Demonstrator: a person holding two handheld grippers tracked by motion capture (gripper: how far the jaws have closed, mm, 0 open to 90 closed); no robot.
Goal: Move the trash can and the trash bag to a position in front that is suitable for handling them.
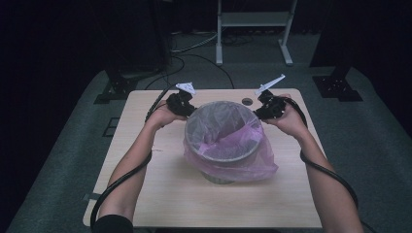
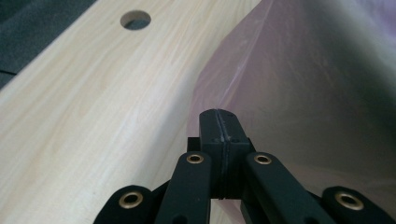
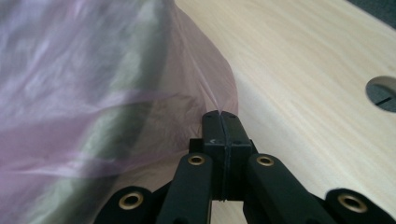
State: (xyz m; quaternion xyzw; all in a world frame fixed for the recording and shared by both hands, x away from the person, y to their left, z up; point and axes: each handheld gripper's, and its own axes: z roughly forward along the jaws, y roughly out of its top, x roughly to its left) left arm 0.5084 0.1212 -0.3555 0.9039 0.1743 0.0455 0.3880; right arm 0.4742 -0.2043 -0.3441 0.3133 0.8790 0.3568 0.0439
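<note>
One bin (image 1: 221,145), grey, round, upright near the middle of the counter (image 1: 160,194). One liner bag (image 1: 252,160), thin pink film, draped over the bin's rim and sagging down the near right side; far part of the rim already covered, judging from the high view.

Two grippers, one per hand. Left gripper (image 1: 180,103) at the far-left edge of the bin, right gripper (image 1: 268,106) at the far-right edge, roughly opposite each other across the rim. Likely placed so to spread the bag's mouth evenly and draw it down over the rim from two sides at once.

Left gripper view: jaws pressed together, no gap between the pads, tips (image 2: 218,122) right at the edge of the pink film (image 2: 299,93). Film seems pinched at the tips, though the fold itself too fine to confirm. Right gripper view: same picture, jaws shut tight, tips (image 3: 220,123) meeting a drawn-out corner of film (image 3: 140,93) that runs taut to the seam; grip on the bag probable.

One round cable hole (image 1: 247,102) in the counter, beyond the bin, between the two grippers. Two cables trailing back along the forearms.

Stage, as a judgement: liner being seated, near side loose.
</note>
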